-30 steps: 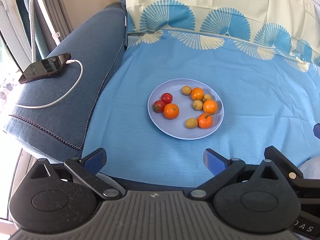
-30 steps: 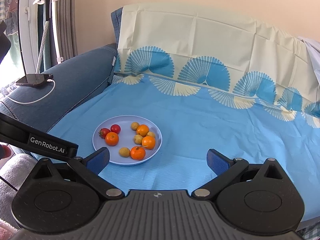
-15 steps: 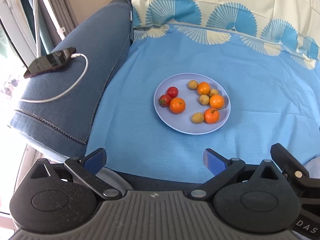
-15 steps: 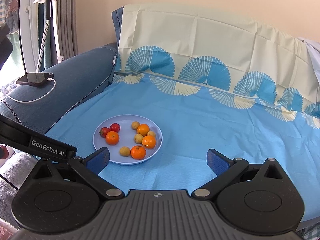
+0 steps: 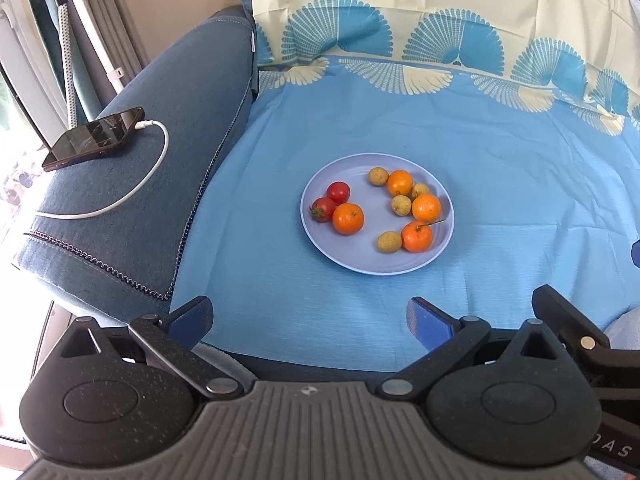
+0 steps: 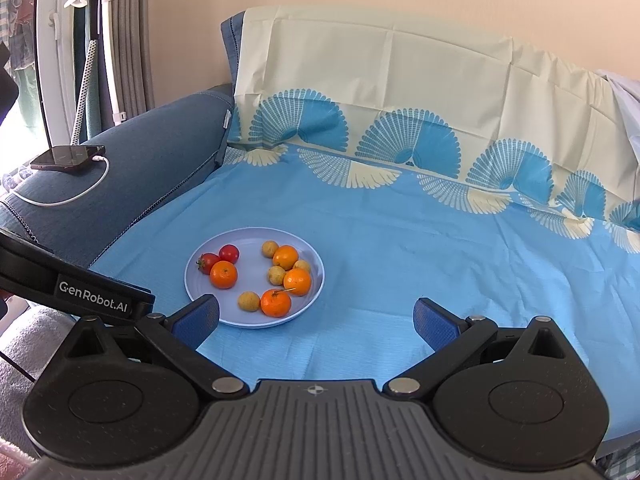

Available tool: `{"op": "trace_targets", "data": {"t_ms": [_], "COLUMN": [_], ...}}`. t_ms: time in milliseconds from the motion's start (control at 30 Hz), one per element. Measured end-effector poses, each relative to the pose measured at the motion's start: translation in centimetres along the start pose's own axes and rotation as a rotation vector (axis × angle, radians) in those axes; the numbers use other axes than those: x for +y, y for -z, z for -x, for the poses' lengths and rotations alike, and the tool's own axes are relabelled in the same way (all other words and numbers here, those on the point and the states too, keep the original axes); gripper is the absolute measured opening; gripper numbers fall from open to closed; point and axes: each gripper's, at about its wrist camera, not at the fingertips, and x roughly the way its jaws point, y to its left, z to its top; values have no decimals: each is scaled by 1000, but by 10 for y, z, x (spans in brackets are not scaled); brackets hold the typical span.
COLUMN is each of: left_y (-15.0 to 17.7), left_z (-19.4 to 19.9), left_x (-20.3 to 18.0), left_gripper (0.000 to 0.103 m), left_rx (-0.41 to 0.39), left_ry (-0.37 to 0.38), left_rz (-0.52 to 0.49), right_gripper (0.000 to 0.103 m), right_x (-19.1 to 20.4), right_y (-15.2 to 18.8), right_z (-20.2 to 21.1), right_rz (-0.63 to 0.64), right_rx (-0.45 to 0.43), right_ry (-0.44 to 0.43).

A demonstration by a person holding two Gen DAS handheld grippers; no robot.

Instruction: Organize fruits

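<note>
A pale blue plate lies flat on a light blue sheet that covers the seat of a sofa, and all the fruit sits on it. At the plate's left side two red tomatoes lie side by side, touching or nearly touching an orange mandarin just in front of them. Toward the right side, three more mandarins form a loose curve from the far rim to the near rim; the nearest of them carries a thin stalk. Four small yellowish-brown round fruits are mixed in among these mandarins, one at the far end, two in the middle and one just beside the stalked mandarin. The middle of the plate is bare. The sheet rises up the sofa back, where it turns cream with blue fan patterns. To the left is the sofa's dark blue armrest, on which a black phone lies with a white cable plugged in. The left tool hangs above the near edge of the sheet, short of the plate, its blue-padded fingers spread wide apart and empty. The right tool is likewise spread wide and empty, its left finger overlapping the plate's near rim in its own view.
</note>
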Motion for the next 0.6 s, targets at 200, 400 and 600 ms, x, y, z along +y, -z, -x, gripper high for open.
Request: {"op": "trace_targets", "data": {"t_ms": [200,400,600], "left_y": [0,0,0], "left_z": [-1,-2,-4], "left_x": [0,1,1], "left_gripper": [103,103,103], "left_rx": [4,5,13], "left_ry": [-9,-9,-18], "left_rz": [2,1,5], "right_gripper": [102,102,102], "right_x": [-3,-3,-2], "right_y": [2,1,2], "right_z": [-3,-4,-5], "right_rz": [-5,-2,-1], "right_rx": [7,6,8], "right_ry": [1,-1,-4]}}
